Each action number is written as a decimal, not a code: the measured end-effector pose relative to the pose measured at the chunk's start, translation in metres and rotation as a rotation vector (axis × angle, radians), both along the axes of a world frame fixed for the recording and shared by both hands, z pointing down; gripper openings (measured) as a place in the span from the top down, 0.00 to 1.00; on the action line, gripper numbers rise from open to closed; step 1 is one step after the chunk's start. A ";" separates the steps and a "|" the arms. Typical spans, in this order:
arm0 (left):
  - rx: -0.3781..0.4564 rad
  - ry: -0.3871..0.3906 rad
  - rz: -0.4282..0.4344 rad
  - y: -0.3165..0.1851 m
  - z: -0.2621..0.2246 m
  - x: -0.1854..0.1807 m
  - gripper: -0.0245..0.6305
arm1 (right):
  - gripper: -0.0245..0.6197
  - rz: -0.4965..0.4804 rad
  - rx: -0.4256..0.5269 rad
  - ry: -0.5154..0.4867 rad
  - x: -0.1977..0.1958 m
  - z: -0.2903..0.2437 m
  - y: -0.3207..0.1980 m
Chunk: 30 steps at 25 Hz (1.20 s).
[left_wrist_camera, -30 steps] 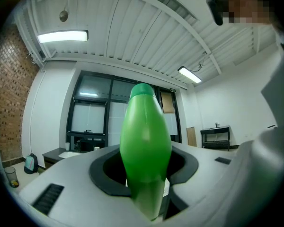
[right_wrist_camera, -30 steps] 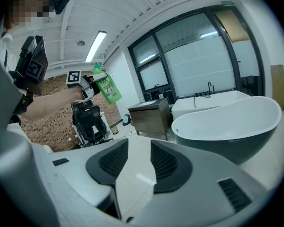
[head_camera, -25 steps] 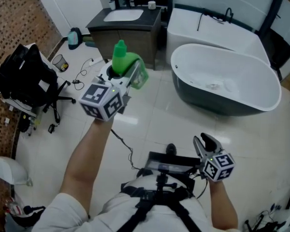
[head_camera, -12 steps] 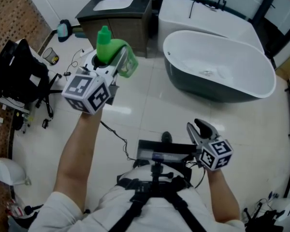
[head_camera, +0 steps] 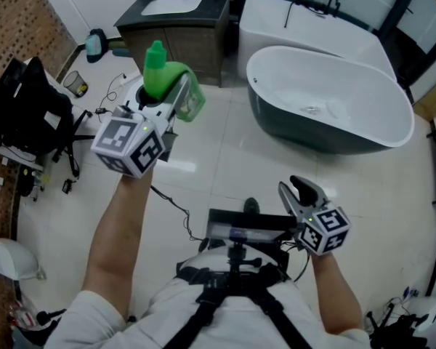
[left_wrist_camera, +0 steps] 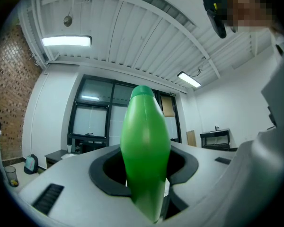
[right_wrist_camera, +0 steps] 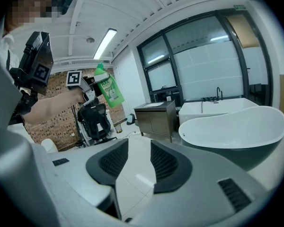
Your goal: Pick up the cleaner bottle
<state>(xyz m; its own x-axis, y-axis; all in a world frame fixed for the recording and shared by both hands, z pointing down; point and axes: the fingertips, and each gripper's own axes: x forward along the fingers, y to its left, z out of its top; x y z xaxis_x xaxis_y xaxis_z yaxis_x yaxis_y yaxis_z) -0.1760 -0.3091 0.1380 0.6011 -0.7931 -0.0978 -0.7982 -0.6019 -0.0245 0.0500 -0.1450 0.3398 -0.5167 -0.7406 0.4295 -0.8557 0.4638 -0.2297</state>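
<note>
left tool: clamping on the cleaner bottle, jaws partway closed around its body
bottle place: hanging in the air, up front on the person's left, off the floor
long axis: running out along the jaws, cap pointing away from the tool
right tool: jaws standing apart, gripping nothing, hanging low, well apart from the bottle
nearer hand: left, so pickup is looking done
</note>
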 end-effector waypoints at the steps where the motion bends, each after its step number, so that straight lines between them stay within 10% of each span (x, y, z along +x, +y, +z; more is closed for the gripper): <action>1: -0.001 0.000 0.001 0.002 0.000 -0.001 0.71 | 0.72 0.000 0.002 0.002 -0.001 0.000 0.000; 30: -0.040 0.040 0.037 0.064 0.032 -0.022 0.71 | 0.72 -0.029 0.063 -0.001 -0.035 -0.021 0.011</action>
<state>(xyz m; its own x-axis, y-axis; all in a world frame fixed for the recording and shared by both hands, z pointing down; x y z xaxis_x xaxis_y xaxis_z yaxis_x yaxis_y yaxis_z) -0.1983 -0.2452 0.1700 0.6261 -0.7744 -0.0911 -0.7755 -0.6306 0.0311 0.0151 -0.1342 0.3187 -0.5388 -0.7509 0.3819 -0.8414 0.5021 -0.1998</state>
